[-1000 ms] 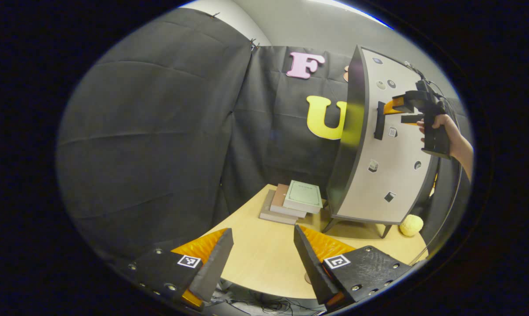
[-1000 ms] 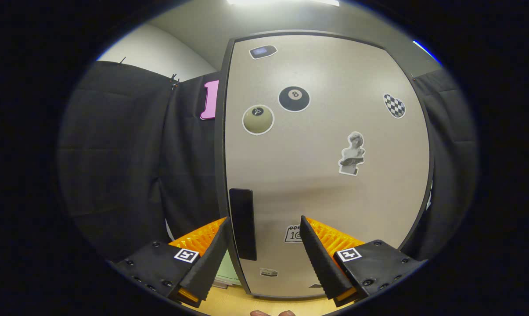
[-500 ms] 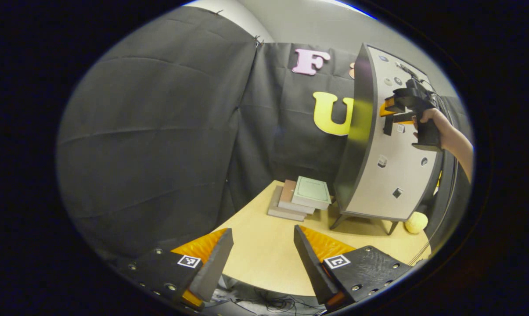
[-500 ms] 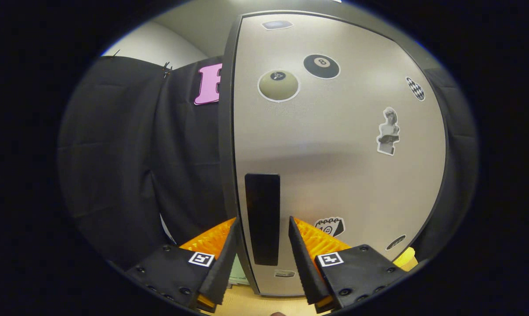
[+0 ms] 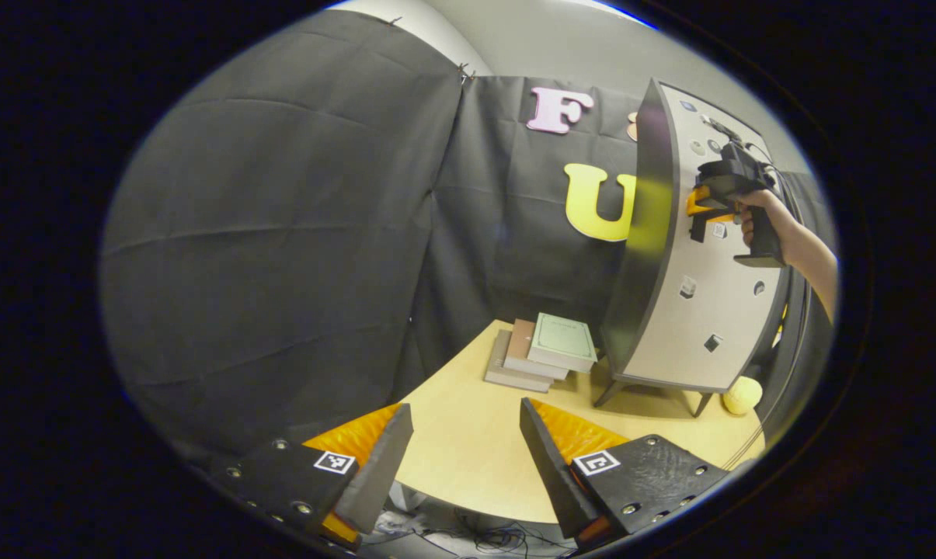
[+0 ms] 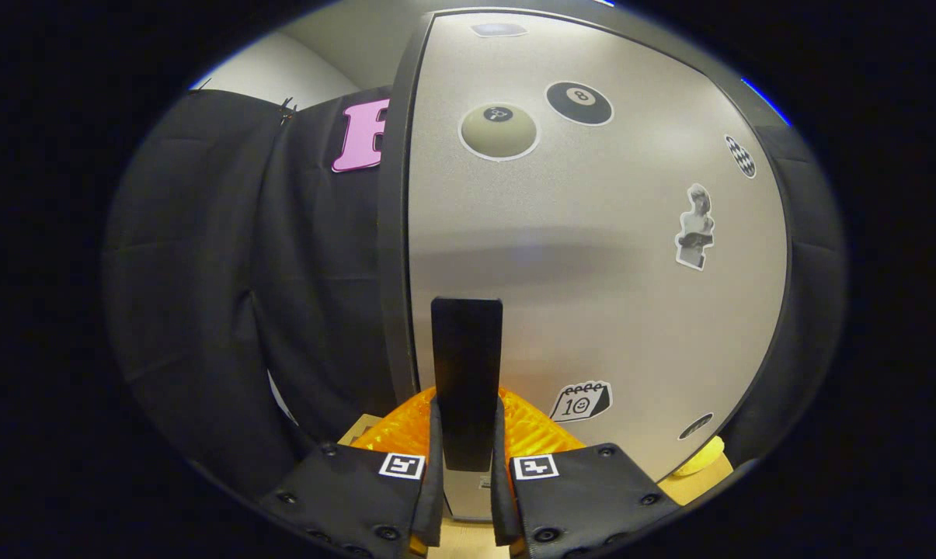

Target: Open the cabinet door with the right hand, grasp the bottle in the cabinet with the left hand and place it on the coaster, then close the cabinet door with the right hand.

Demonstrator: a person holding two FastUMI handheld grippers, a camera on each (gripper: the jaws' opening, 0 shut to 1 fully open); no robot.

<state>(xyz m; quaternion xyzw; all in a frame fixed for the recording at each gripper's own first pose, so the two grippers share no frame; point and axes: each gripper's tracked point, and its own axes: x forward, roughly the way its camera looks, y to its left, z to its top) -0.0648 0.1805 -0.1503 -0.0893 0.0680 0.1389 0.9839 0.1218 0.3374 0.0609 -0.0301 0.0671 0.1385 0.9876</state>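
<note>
The cabinet [image 5: 693, 295] stands on short legs at the table's far right, its pale door [image 6: 592, 256] closed and covered with stickers. A black vertical handle [image 6: 466, 380] sits near the door's left edge. My right gripper [image 6: 466, 466] is shut on that handle, both fingers pressing its sides; in the left gripper view it [image 5: 704, 208] shows at the door, held by a hand [image 5: 770, 213]. My left gripper [image 5: 460, 458] hangs open over the table's near edge with nothing between its fingers. The cabinet's inside is hidden.
A stack of books [image 5: 545, 353] lies on the wooden table [image 5: 475, 458] left of the cabinet. A yellow ball [image 5: 741, 394] rests by the cabinet's right leg. Cables lie on the floor below the table edge.
My right gripper moved in on the door handle and its fingers closed from wide apart onto it. The left gripper stayed open and shifted only slightly.
</note>
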